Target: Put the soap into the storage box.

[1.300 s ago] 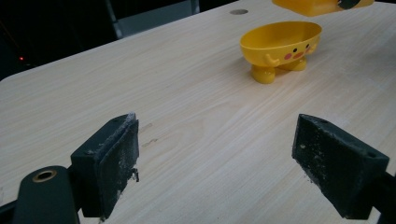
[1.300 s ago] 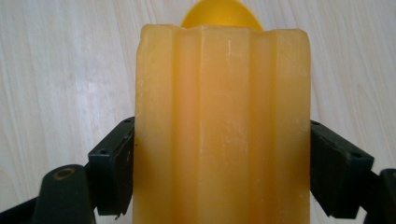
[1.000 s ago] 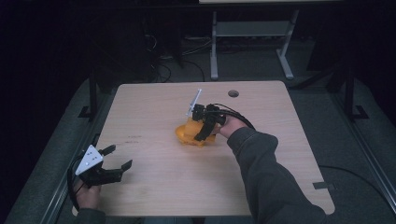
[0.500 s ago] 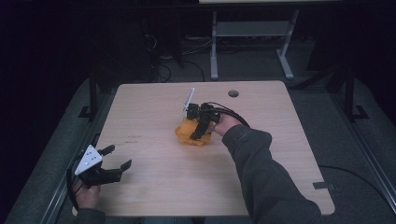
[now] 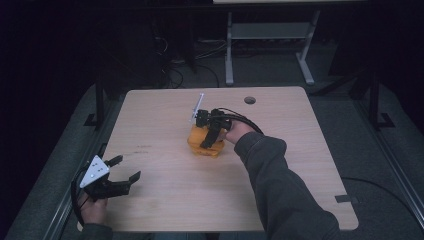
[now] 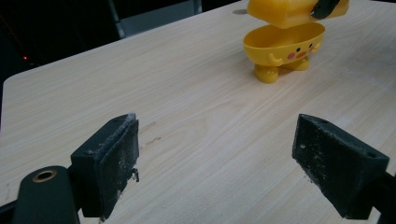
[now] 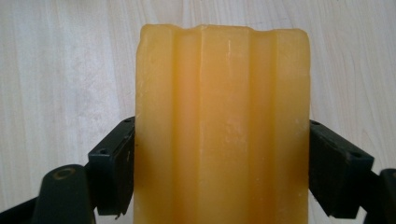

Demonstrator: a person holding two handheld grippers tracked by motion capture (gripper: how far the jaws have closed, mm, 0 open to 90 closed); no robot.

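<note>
Yellow lid point(image 7: 222, 126) – you're gripping it in your right gripper point(image 5: 209, 131), jaws clamped on its two long flanks, ribs running straight away from the camera in the right gripper view. From the left gripper view the lid point(image 6: 292, 10) is hanging just above the duck-faced bowl point(image 6: 284, 49), w/ a visible gap between them, so it's lifted, not seated. The bowl is standing upright on its little feet, face turned toward your left side.

On the high view the whole yellow toy point(image 5: 205, 144) is sitting near the table point(image 5: 150, 210) centre, a touch toward 12 o'clock. Key relation: the lid is directly over the bowl, so whichever way you're going next (off or back on) is a vertical move, not a sideways one. Long axis of the lid is lining up w/ your right forearm, pointing roughly toward 10–11 o'clock on the table. Can't tell from these pics if lid and bowl are squared to each other.

Right hand is the near one, already on the job. Your left gripper point(image 5: 116, 176) is resting at about 8 o'clock by the table edge, jaws spread wide, holding nothing, well apart from the toy. The bowl lies toward 1–2 o'clock from it, so if the bowl needs steadying, you're reaching across bare wood to get there.
</note>
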